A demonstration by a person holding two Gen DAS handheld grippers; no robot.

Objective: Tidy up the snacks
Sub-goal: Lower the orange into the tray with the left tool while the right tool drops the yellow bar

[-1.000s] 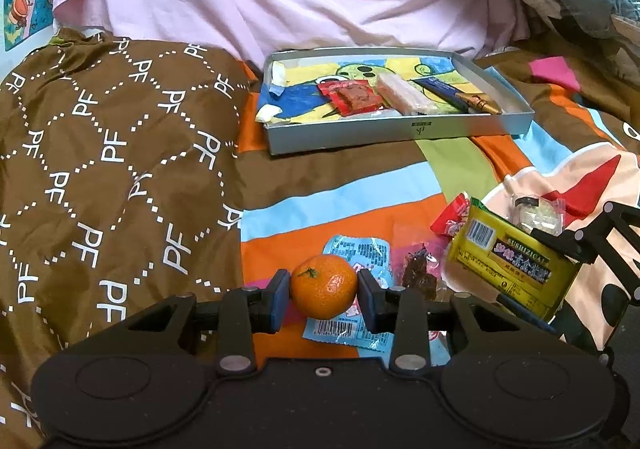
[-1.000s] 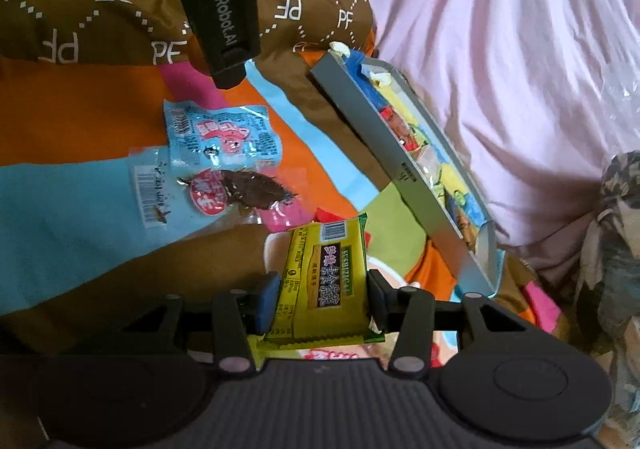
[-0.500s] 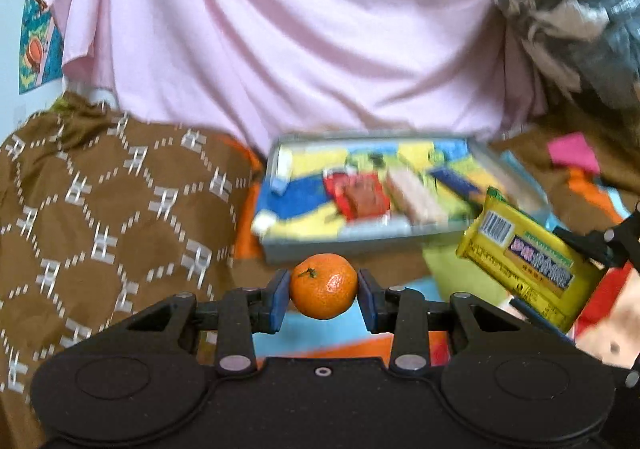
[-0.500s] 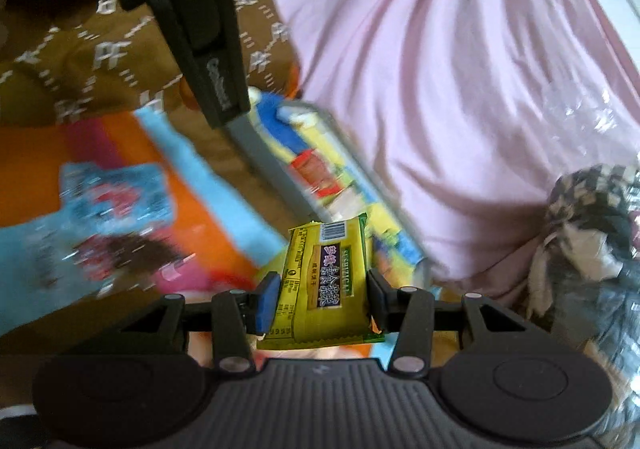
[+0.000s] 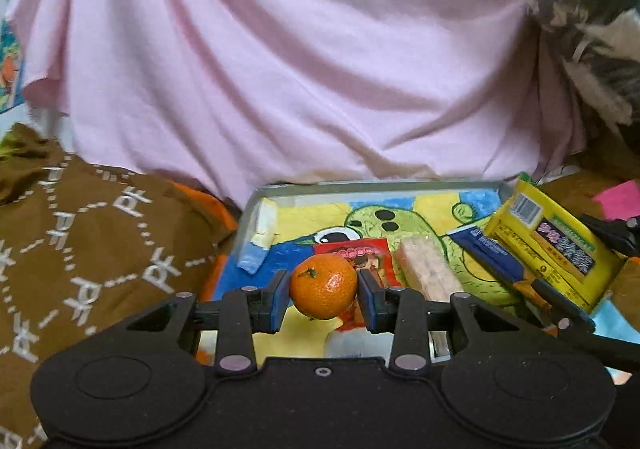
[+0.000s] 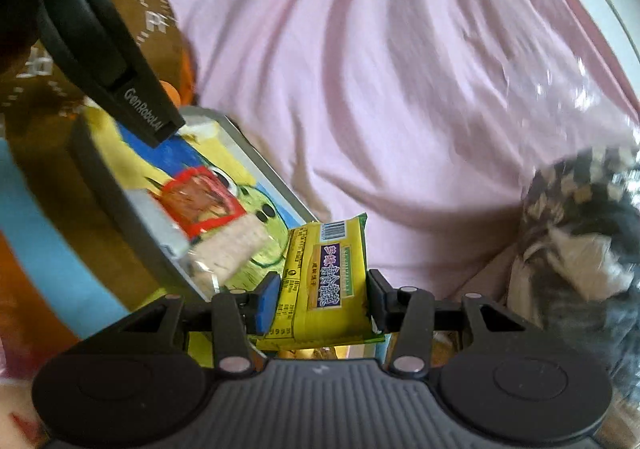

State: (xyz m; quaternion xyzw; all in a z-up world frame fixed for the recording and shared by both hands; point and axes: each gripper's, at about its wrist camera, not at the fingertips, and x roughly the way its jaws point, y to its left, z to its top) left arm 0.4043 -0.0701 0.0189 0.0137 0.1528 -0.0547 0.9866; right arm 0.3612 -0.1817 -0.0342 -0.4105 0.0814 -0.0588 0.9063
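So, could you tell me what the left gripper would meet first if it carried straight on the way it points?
Probably the red snack packet lying in the tray, just past the held orange; depth is hard to judge.

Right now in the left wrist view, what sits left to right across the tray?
White and blue wrapped piece → orange held in the left gripper → pale wafer pack → dark blue packet → yellow packet at the tray right edge.
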